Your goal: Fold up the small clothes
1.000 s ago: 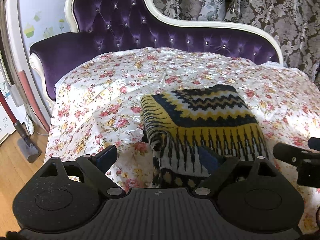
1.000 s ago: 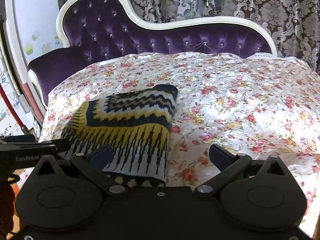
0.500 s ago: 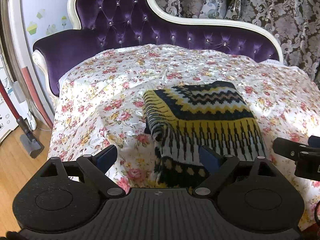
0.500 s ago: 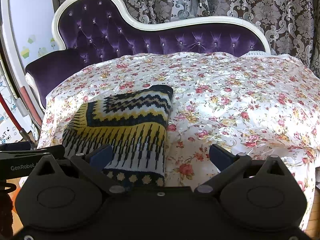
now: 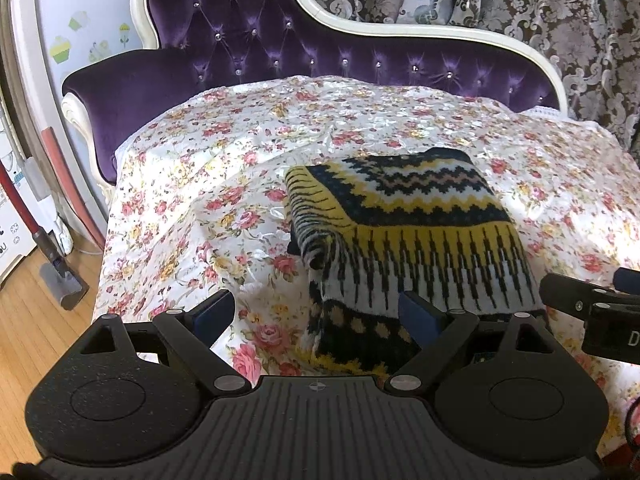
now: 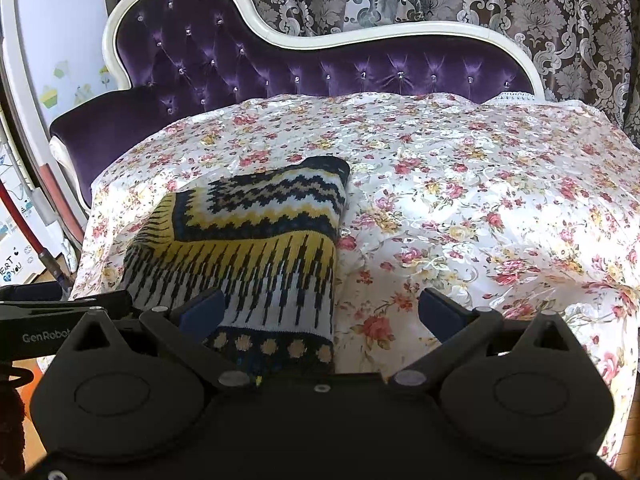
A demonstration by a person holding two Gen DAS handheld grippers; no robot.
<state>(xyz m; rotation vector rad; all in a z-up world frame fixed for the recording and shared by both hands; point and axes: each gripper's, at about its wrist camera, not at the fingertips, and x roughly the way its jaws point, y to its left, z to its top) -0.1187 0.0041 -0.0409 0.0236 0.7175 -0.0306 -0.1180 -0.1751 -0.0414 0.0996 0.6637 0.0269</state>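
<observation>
A folded knitted sweater in yellow, navy and white zigzags lies on the flowered cover of a purple chaise. My left gripper hangs open just in front of the sweater's near left corner, nothing between its blue pads. In the right wrist view the same sweater lies left of centre. My right gripper is open over the sweater's near right edge, its left pad above the knit and its right pad above bare cover. Neither gripper holds anything.
The tufted purple backrest with a white frame rises behind the cover, patterned curtains beyond it. A vacuum cleaner leans at the left over wooden floor. The right gripper's body shows at the left view's right edge.
Both views have drawn back and tilted slightly, so the sweater sits a little farther from the fingers. The sweater has not moved and both grippers stay open.
</observation>
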